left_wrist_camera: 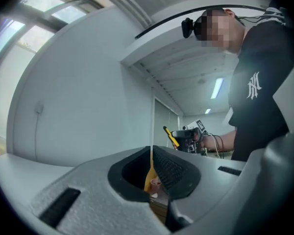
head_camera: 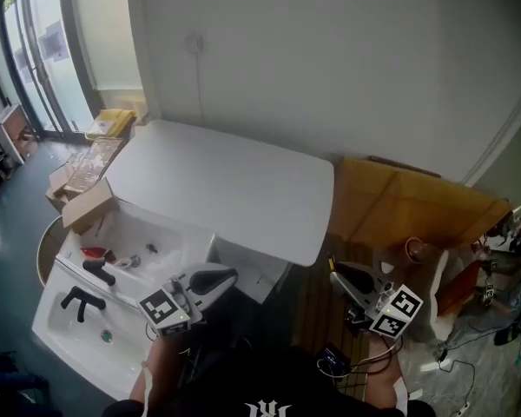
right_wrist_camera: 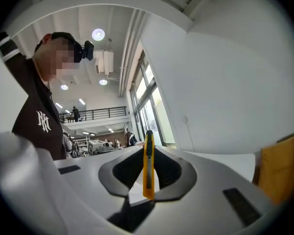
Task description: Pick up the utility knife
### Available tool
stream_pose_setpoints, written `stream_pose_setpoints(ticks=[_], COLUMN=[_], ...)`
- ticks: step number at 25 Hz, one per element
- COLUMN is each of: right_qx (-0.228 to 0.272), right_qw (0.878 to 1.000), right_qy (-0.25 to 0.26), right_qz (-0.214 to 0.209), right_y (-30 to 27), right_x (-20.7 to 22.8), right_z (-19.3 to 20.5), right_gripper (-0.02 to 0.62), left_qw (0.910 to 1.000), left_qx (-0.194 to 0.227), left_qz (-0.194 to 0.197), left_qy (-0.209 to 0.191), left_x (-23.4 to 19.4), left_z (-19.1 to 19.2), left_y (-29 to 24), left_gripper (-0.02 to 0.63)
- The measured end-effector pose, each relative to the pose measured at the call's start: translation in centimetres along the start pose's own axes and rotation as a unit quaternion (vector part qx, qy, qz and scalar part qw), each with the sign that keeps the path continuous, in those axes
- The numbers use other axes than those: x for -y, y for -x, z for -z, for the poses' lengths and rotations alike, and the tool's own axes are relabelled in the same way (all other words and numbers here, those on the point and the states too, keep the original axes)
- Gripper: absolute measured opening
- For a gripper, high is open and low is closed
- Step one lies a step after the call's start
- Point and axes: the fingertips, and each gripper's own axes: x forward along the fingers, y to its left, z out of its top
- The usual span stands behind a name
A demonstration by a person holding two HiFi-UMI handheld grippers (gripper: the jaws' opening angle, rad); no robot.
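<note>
The yellow utility knife (right_wrist_camera: 148, 173) stands upright between the jaws of my right gripper (right_wrist_camera: 148, 151), which is shut on it. In the head view that gripper (head_camera: 337, 277) is held in the air at the lower right, beside the table's near corner, and the knife (head_camera: 331, 264) sticks out of its tip. My left gripper (head_camera: 224, 278) hovers at the lower middle over the white bins, jaws together and empty. In the left gripper view its jaws (left_wrist_camera: 151, 153) meet with nothing between them, and the knife (left_wrist_camera: 171, 136) shows beyond in the other hand.
A white table (head_camera: 226, 181) fills the middle against a pale wall. White bins (head_camera: 74, 333) with dark tools sit at lower left, next to open cardboard boxes (head_camera: 85, 205). An orange-brown board (head_camera: 399, 205) leans at the right, with cables (head_camera: 469, 354) on the floor.
</note>
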Motion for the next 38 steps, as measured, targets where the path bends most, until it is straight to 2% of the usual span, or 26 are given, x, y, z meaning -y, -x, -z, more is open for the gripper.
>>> stream_pose_setpoints(ticks=[5, 9, 12, 16, 21, 25, 30, 34, 38], right_qx=[0.036, 0.057, 0.084, 0.093, 0.109, 0.109, 0.096, 0.082, 0.073], right_qw=[0.999, 0.998, 0.996, 0.995, 0.990, 0.990, 0.993, 0.995, 0.996], right_qy=[0.007, 0.013, -0.006, -0.026, -0.057, -0.047, -0.044, -0.053, -0.053], right_qz=[0.001, 0.004, 0.018, 0.039, 0.064, 0.073, 0.053, 0.029, 0.017], right_y=[6.8, 14.0, 17.6, 21.5, 24.4, 23.1, 19.6, 15.1, 10.4], right_x=[-3.4, -7.1, -8.9, -10.5, -12.5, -16.5, -22.3, -26.4, -29.8], right_z=[-1.7, -3.6, -1.6, 0.9, 2.2, 2.8, 2.8, 3.8, 6.4], right_gripper=[0.054, 0.055, 0.054, 0.054, 0.054, 0.054, 0.054, 0.055, 0.054], left_qw=[0.9996, 0.9949, 0.9890, 0.9819, 0.9777, 0.9779, 0.9791, 0.9852, 0.9884], left_qx=[-0.014, -0.019, -0.056, -0.090, -0.094, -0.049, -0.010, -0.015, -0.026], left_qz=[0.025, 0.093, 0.132, 0.163, 0.186, 0.199, 0.202, 0.170, 0.148], left_qy=[-0.005, 0.036, 0.039, 0.036, 0.028, 0.040, 0.024, 0.010, 0.019], left_x=[6.2, 13.7, 17.6, 21.7, 24.4, 24.5, 25.5, 24.8, 23.6], left_z=[-0.7, -0.8, 1.0, 2.3, 2.5, 2.0, -0.5, -0.3, 1.4], left_y=[-1.6, -4.1, -4.7, -4.3, -2.8, -0.6, 3.4, 8.6, 13.7], left_gripper=[0.009, 0.009, 0.009, 0.008, 0.009, 0.009, 0.009, 0.009, 0.008])
